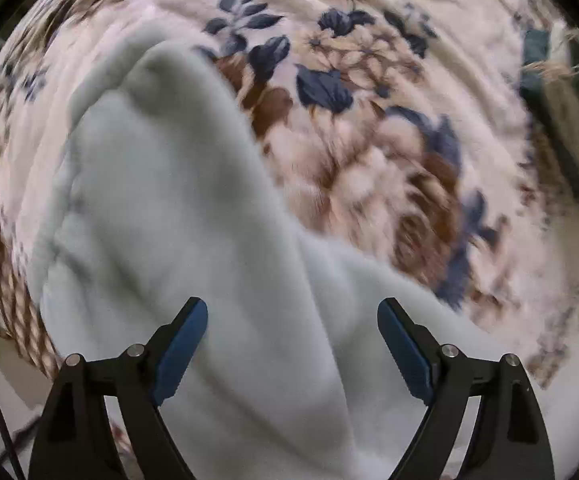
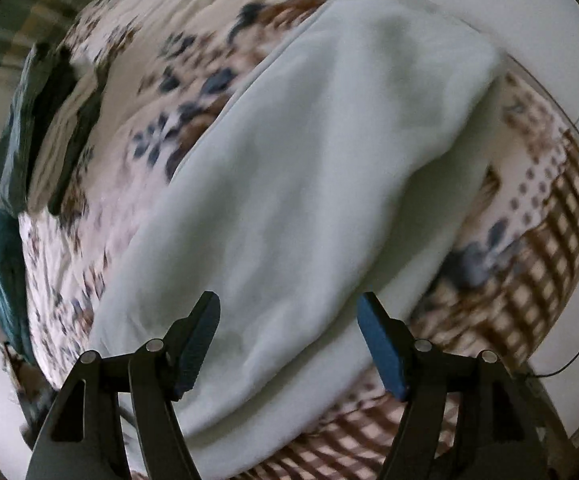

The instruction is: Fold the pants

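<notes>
We see the left gripper (image 1: 292, 312) spread wide, gripping nothing — the pale, fleecy pants (image 1: 193, 208) lie rumpled beneath on a floral plush blanket (image 1: 369, 120). The right gripper (image 2: 288, 306) gapes likewise, empty, over the same folded cloth.

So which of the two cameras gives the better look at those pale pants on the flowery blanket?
The right wrist view: the pants lie there as one long folded band, both long edges and the rounded far end visible. The left wrist view shows the pants closer up, filling the lower frame and running out of frame at the bottom, over the floral blanket.
</notes>
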### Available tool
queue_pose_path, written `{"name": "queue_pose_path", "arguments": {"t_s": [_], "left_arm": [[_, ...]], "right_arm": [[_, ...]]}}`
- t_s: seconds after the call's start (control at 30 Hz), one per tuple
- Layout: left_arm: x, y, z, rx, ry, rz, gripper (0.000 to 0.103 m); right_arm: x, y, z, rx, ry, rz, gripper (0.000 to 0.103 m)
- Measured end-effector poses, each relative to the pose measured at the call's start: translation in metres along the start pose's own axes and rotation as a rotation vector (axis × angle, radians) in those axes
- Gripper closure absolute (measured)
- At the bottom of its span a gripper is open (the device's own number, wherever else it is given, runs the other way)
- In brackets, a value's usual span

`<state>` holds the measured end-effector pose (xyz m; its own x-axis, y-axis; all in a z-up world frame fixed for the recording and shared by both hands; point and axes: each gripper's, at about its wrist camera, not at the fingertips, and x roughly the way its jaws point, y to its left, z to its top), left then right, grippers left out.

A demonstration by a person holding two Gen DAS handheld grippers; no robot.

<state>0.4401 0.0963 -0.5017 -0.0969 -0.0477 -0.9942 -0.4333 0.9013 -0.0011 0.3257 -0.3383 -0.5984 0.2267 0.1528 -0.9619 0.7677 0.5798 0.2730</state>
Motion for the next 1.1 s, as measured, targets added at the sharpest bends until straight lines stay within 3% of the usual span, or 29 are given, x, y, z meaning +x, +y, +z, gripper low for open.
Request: {"name": "queue_pose_path", "arguments": {"t_s": [0.03, 0.07, 0.13, 0.27, 0.37, 0.47, 0.57, 0.67, 0.7, 0.73, 0.8, 0.87, 0.93, 0.97, 1.0, 1.03, 1.07, 1.1], "left_arm": [[0.004, 0.000, 0.003, 0.013, -0.003, 0.005, 0.052], [0.006, 0.003, 0.004, 0.034, -0.018, -0.004, 0.069], [-0.001, 0.020, -0.003, 0.044, -0.064, -0.086, 0.090], [-0.043, 0.088, -0.044, -0.053, -0.198, -0.201, 0.096], [-0.045, 0.132, -0.093, -0.131, -0.216, -0.226, 0.096], [-0.006, 0.160, -0.119, -0.234, -0.140, -0.214, 0.093], [0.019, 0.191, -0.149, -0.371, -0.117, -0.314, 0.088], [0.012, 0.198, -0.161, -0.430, -0.168, -0.431, 0.059], [0.007, 0.200, -0.163, -0.445, -0.191, -0.495, 0.033], [0.005, 0.202, -0.163, -0.455, -0.208, -0.546, 0.017], [0.004, 0.203, -0.159, -0.478, -0.223, -0.595, 0.017], [0.011, 0.199, -0.149, -0.505, -0.215, -0.572, 0.017], [0.017, 0.195, -0.139, -0.536, -0.235, -0.559, 0.017], [0.017, 0.196, -0.136, -0.548, -0.244, -0.542, 0.019], [0.018, 0.198, -0.130, -0.563, -0.275, -0.521, 0.041], [0.017, 0.198, -0.127, -0.562, -0.286, -0.478, 0.076], [0.015, 0.197, -0.123, -0.549, -0.285, -0.419, 0.088], [0.012, 0.198, -0.120, -0.540, -0.295, -0.399, 0.092]], "right_arm": [[0.004, 0.005, -0.007, -0.008, 0.005, -0.006, 0.029], [0.004, 0.004, -0.013, -0.010, 0.010, -0.001, 0.029], [0.015, 0.006, -0.020, -0.006, 0.033, 0.014, 0.029], [0.029, 0.003, -0.037, -0.048, 0.086, 0.024, 0.029], [0.036, -0.002, -0.048, -0.089, 0.119, 0.003, 0.029], [0.047, -0.005, -0.055, -0.102, 0.161, -0.012, 0.029], [0.048, -0.003, -0.055, -0.105, 0.183, 0.045, 0.029], [0.038, 0.007, -0.050, -0.130, 0.168, 0.154, 0.029], [0.038, 0.008, -0.048, -0.122, 0.172, 0.173, 0.029], [0.041, 0.006, -0.047, -0.107, 0.183, 0.176, 0.029], [0.057, -0.003, -0.044, -0.032, 0.230, 0.184, 0.029], [0.073, -0.015, -0.040, 0.057, 0.259, 0.185, 0.029], [0.088, -0.024, -0.035, 0.127, 0.243, 0.256, 0.031], [0.095, -0.027, -0.032, 0.147, 0.221, 0.298, 0.034], [0.098, -0.029, -0.030, 0.156, 0.203, 0.299, 0.054], [0.101, -0.031, -0.029, 0.160, 0.195, 0.274, 0.083], [0.102, -0.033, -0.029, 0.165, 0.188, 0.265, 0.089], [0.100, -0.033, -0.031, 0.158, 0.179, 0.274, 0.092]]}}
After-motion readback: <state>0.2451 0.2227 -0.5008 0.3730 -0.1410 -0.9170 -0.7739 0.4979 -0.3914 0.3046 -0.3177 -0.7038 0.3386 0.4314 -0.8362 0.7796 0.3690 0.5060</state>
